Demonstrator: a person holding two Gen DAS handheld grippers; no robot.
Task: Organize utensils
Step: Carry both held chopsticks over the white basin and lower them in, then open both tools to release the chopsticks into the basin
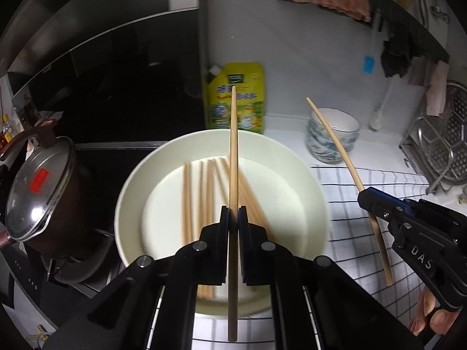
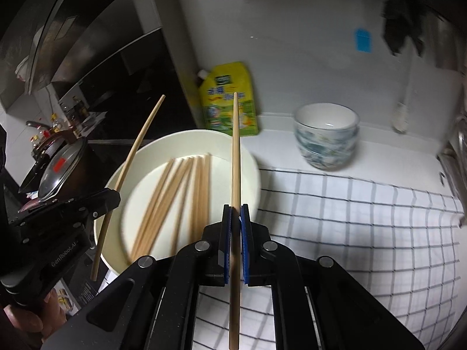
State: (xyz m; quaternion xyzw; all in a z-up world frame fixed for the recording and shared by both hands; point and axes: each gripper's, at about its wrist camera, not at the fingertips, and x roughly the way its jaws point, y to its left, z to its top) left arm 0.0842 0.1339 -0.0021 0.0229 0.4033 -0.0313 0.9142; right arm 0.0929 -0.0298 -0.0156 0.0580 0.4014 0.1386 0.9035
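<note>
Chopsticks fill both grippers: left gripper (image 1: 233,218), jaws nearly shut, pinches one chopstick (image 1: 233,151) pointing to 12 o'clock above the white plate (image 1: 131,198); several more lie on it. At 3 o'clock, right gripper (image 2: 235,221) clamps another (image 2: 235,151). Thin, mid-shaft holds may let either stick pivot or slip onto the desk (image 2: 364,233).

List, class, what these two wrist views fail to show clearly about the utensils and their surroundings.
- Loose chopsticks in the white plate: motion-blurred in both views, so no sure count.
- Left chopstick: its middle is hidden between the left hand-held gripper fingers.
- Yellow pouch: print too blurred to read.
- Metal rack: cut off by the left view's right edge.
</note>
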